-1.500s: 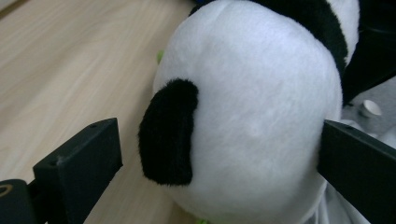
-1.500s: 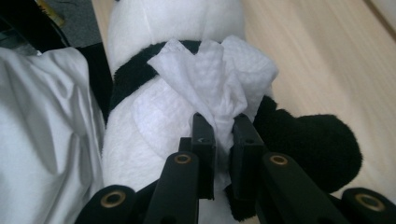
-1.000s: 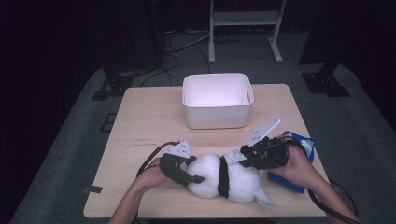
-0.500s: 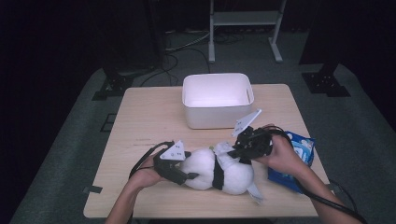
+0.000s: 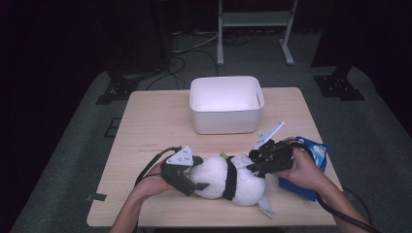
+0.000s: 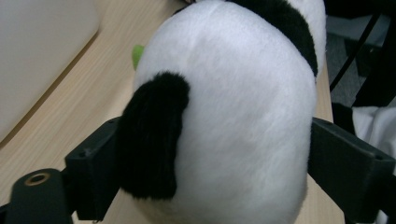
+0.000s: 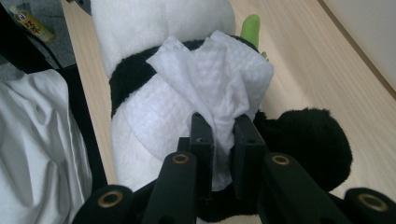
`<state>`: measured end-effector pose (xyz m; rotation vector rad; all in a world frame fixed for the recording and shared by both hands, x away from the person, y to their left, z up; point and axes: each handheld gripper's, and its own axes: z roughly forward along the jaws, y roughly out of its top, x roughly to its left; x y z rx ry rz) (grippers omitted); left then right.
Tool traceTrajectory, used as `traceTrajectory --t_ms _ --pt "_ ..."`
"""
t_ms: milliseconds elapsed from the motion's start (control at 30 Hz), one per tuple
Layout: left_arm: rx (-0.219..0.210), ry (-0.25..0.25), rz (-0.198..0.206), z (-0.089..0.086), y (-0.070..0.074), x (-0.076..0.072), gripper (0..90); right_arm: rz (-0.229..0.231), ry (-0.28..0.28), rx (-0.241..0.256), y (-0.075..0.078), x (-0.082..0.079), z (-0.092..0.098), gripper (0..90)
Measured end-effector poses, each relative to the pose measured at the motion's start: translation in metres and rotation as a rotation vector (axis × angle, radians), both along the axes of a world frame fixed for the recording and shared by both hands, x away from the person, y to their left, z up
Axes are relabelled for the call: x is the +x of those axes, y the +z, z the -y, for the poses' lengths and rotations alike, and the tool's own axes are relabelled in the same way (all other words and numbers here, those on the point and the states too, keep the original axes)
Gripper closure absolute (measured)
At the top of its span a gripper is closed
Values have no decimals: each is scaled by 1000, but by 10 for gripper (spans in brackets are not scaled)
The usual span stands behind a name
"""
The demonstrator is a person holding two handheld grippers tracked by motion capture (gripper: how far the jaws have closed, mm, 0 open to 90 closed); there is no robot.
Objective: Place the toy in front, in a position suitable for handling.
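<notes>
Moved: both claws shifted left with the panda toy [image 5: 224, 178]
Left claw [image 6: 205, 154]: clamped round the toy
Right claw [image 7: 223, 135]: pinched on white wipe [image 7: 219, 79]; wiping looked midway, unfinished

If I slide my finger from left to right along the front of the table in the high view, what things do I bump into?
Left black two-jaw gripper → fluffy white and black panda plush toy → right black two-jaw gripper pinching a white crumpled wet wipe → blue plastic wipes packet.

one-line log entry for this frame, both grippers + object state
left gripper: clamps plush panda | right gripper: shut on white wipe, pressed on panda | panda: lying on table | white bin: behind
</notes>
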<state>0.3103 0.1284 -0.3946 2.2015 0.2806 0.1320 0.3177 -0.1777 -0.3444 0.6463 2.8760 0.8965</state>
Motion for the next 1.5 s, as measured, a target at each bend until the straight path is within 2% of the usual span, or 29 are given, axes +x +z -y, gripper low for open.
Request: traceTrajectory --t_ms 233,400,467,533,667,767,967,1100,1167,1233,1300,1400,1500 --pt "-33 3 -42 -2 -2 4 50 -17 5 -15 -4 -5 7 802" --pt "-55 15 -74 -4 -6 6 28 -24 -10 -36 -7 -5 13 803" --pt "-51 12 -83 -3 -8 7 25 -27 -21 -44 -9 -5 17 804" --pt "-76 5 -113 -1 -10 8 48 -39 -25 -41 -10 -5 20 803" --pt "-91 20 -106 -2 -8 8 205 -52 -39 -24 -12 -4 24 804" --pt "-90 42 -91 -4 -3 7 267 -47 -42 -17 -11 -3 23 803" --pt "-99 59 -76 -8 4 5 300 -49 -51 42 -9 -1 25 803" --pt "-104 69 -54 -12 12 5 306 -9 -49 77 3 0 24 801" --pt "-96 72 -41 -14 15 4 306 -4 -41 85 8 2 19 800" --pt "-93 76 -47 -16 14 4 307 11 -28 63 10 3 13 798" --pt "-99 76 -56 -20 11 6 307 5 -34 61 11 5 12 797" --pt "-105 78 -69 -23 7 8 307 14 -50 53 11 8 19 796" --pt "-105 80 -76 -24 6 9 306 2 -90 48 5 11 30 794"
